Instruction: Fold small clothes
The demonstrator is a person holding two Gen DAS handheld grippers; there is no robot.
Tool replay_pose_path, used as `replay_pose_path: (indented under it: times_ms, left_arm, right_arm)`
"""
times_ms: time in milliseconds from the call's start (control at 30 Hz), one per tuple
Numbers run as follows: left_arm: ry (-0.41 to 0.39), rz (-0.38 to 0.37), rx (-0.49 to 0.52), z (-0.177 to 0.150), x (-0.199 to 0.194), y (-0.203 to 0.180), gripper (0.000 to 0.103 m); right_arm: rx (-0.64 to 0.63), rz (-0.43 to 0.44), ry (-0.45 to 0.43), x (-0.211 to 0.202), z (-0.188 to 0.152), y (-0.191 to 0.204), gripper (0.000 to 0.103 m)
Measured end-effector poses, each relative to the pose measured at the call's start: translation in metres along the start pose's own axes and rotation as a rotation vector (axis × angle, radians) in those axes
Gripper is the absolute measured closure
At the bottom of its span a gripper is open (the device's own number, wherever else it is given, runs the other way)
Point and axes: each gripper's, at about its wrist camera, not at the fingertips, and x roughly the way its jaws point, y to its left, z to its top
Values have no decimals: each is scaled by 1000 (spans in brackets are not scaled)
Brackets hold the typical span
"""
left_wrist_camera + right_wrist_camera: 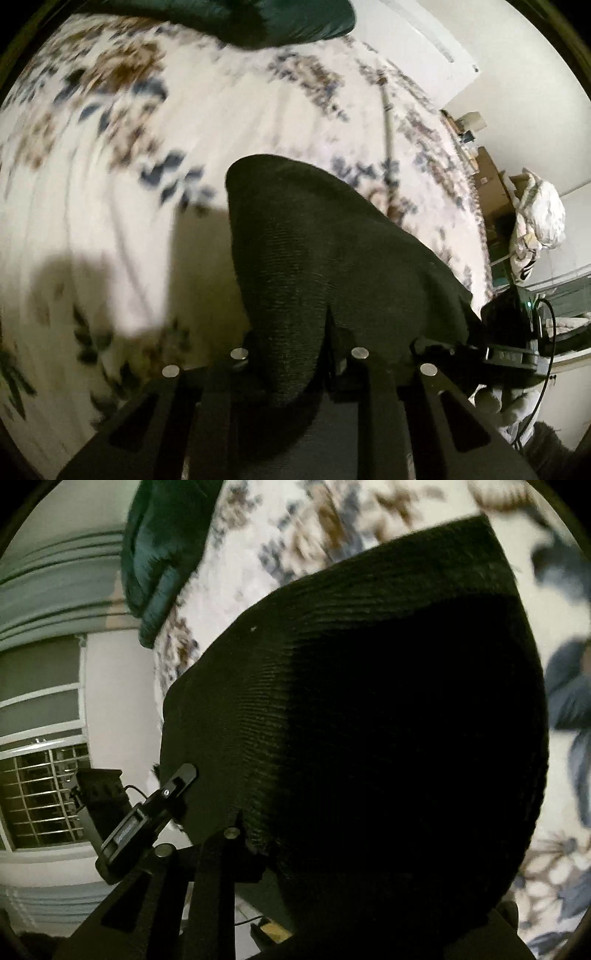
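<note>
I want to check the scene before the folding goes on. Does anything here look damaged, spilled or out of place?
Nothing looks damaged or spilled. The black knit garment hangs bunched from both grippers above the floral bedspread, as expected when lifting it. A dark green garment lies at the far edge of the bed, apart from it. The views are blurred, so small faults could escape notice.

The black knit [369,709] fills most of the right wrist frame and hides the right gripper's [332,834] right finger and fingertips. In the left wrist frame it covers the left gripper's [295,354] fingertips. The floral bedspread [110,129] is motion-blurred. A dark green garment [280,18] is cut off at the top edge.
</note>
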Motion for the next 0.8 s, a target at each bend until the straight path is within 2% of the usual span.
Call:
replay_pose_path:
  times_ms: [100, 233, 367, 500, 667, 800]
  left_arm:
    - [-13, -13, 30, 33, 5, -19, 86]
    - [-37, -34, 92, 89, 19, -48, 86]
    - [-43, -45, 130, 147, 48, -64, 85]
    - [-32, -8, 175, 194, 94, -76, 85]
    - [10, 36, 207, 219, 146, -79, 85]
    - [56, 87, 245, 225, 175, -77, 83]
  right_arm:
    - [-9, 8, -48, -24, 20, 19, 80]
    - [-13, 6, -122, -53, 68, 40, 80]
    - [-23, -10, -176, -74, 136, 51, 80]
    - [-31, -49, -199, -80, 205, 50, 80]
    - [-2, -92, -192, -72, 269, 27, 80]
    - [29, -121, -167, -56, 295, 5, 80]
